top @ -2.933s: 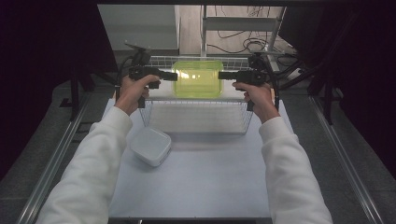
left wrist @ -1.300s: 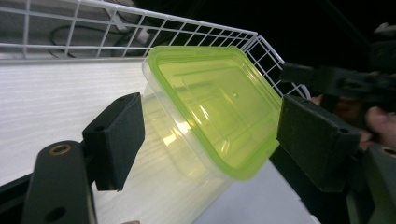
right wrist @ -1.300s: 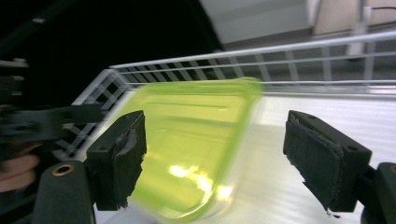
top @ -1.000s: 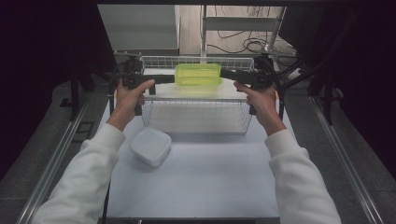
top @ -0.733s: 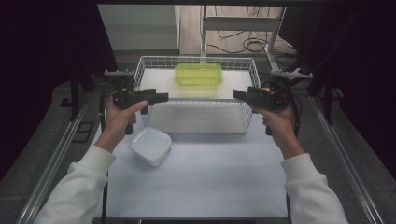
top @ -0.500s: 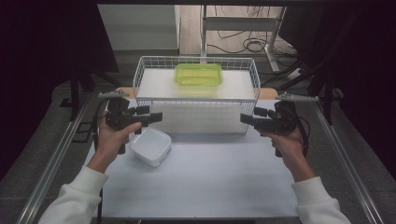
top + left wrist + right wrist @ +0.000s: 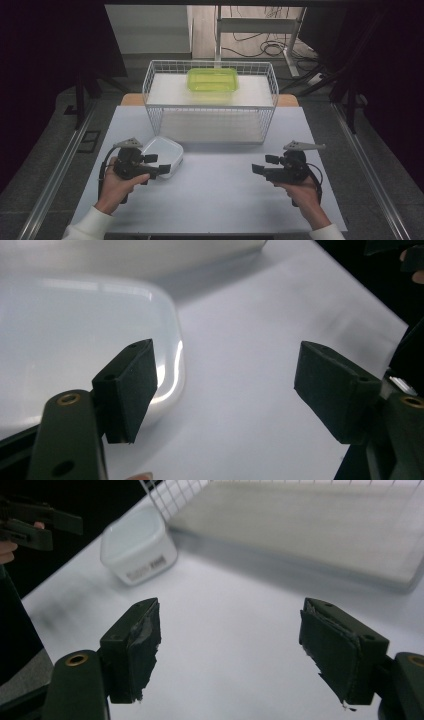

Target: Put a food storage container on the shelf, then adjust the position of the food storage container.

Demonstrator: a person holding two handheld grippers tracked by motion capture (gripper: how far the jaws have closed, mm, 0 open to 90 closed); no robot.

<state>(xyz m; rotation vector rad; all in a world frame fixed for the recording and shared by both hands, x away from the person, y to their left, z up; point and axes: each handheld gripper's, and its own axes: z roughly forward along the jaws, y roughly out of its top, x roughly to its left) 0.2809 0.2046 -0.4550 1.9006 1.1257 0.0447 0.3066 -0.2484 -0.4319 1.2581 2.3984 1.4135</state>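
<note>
A yellow-green container [image 7: 212, 79] lies inside the white wire basket [image 7: 210, 106] at the back of the table. A white square lidded box [image 7: 162, 151] sits on the table [image 7: 225, 200] in front of the basket's left corner. My left gripper [image 7: 159, 164] hangs low beside that box, open, with nothing between its jaws. In the left gripper view the box [image 7: 75, 340] lies just behind the left jaw of the gripper [image 7: 225, 375]. My right gripper [image 7: 264, 164] is held low at the front right, open and empty. Its own view [image 7: 230, 630] looks across at the box [image 7: 137, 550] and basket [image 7: 300, 530].
The basket takes up the table's far middle. Bare white tabletop lies between the two grippers. Metal rails [image 7: 55, 175] run along both sides of the table. The left gripper [image 7: 35, 522] shows at the top left of the right gripper view.
Both grippers have let go of the yellow-green container, which stays in the basket. They have drawn back toward the person, apart and down to the front of the table.
</note>
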